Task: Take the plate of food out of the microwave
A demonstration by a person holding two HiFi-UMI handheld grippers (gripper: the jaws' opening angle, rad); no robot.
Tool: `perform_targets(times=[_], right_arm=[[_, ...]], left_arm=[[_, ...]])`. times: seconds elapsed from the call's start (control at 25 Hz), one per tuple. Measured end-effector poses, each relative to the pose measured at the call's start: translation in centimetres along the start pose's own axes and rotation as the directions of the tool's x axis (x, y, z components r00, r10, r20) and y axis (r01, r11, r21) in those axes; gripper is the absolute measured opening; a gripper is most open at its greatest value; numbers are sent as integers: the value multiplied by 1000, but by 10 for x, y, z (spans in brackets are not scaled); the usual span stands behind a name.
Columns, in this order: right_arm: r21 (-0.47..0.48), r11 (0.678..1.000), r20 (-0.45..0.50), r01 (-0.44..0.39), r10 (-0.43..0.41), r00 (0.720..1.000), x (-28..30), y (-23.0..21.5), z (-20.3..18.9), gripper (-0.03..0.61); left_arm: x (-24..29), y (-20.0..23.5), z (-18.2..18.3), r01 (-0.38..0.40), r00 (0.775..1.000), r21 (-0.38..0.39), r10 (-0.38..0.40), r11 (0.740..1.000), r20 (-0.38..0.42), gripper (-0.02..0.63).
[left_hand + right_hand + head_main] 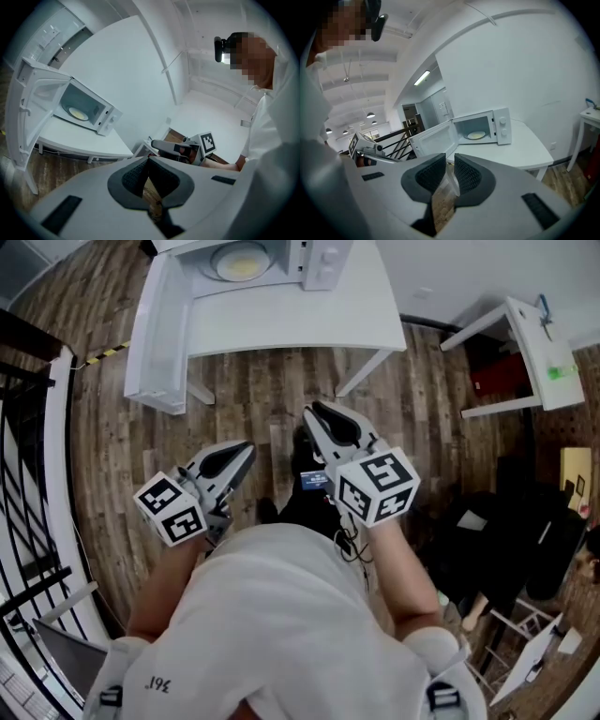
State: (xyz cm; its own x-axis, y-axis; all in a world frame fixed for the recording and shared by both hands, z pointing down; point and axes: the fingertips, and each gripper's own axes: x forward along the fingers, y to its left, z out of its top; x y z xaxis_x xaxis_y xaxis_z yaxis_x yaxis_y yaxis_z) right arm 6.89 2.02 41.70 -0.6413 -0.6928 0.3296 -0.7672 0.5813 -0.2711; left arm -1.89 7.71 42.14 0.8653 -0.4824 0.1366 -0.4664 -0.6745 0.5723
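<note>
Plate of food (239,261) sitting inside the microwave (323,263), door (155,334) swung wide, on the white table (300,320).
Well back from it over the wooden floor (262,390): left gripper (246,448) pinched fully together on nothing, right gripper (314,412) parted by a narrow gap, nothing between.

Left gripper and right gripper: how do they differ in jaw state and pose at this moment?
The left gripper's jaws are shut, pads meeting; the right gripper's jaws stand slightly apart, with the floor showing through the gap. In the head view the right gripper reaches further toward the table than the left gripper. Both are empty and well short of the microwave, whose door is open with the plate inside.
</note>
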Motion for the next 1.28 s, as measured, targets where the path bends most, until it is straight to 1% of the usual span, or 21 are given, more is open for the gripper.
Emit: perform_targets(times=[0.2, 0.4, 0.56, 0.76, 0.92, 1.0, 1.16, 1.28], right_arm=[[4, 999, -14, -43, 43, 999, 49, -51, 29, 40], [-19, 997, -43, -77, 77, 996, 89, -102, 59, 40], [-43, 993, -87, -107, 103, 991, 116, -137, 72, 40], [-51, 988, -143, -145, 137, 980, 138, -180, 76, 40], [-51, 983, -182, -179, 167, 969, 159, -193, 73, 40], [-47, 981, -198, -190, 178, 964, 172, -196, 70, 40], [-44, 977, -229, -208, 193, 954, 196, -201, 61, 40], [-45, 977, -253, -209, 191, 948, 212, -200, 55, 40]], left_arm=[[46, 43, 37, -42, 999, -20, 43, 999, 14, -9], [97, 84, 78, -97, 995, -34, 98, 995, 34, -9], [131, 120, 102, -162, 985, -60, 166, 985, 56, -9], [168, 159, 119, -234, 968, -79, 240, 969, 77, -9], [175, 184, 128, -292, 949, -105, 301, 951, 88, -9], [175, 195, 130, -308, 944, -114, 318, 945, 87, -9], [178, 218, 125, -331, 937, -130, 341, 935, 69, -9], [179, 233, 121, -338, 937, -124, 346, 933, 48, -9]])
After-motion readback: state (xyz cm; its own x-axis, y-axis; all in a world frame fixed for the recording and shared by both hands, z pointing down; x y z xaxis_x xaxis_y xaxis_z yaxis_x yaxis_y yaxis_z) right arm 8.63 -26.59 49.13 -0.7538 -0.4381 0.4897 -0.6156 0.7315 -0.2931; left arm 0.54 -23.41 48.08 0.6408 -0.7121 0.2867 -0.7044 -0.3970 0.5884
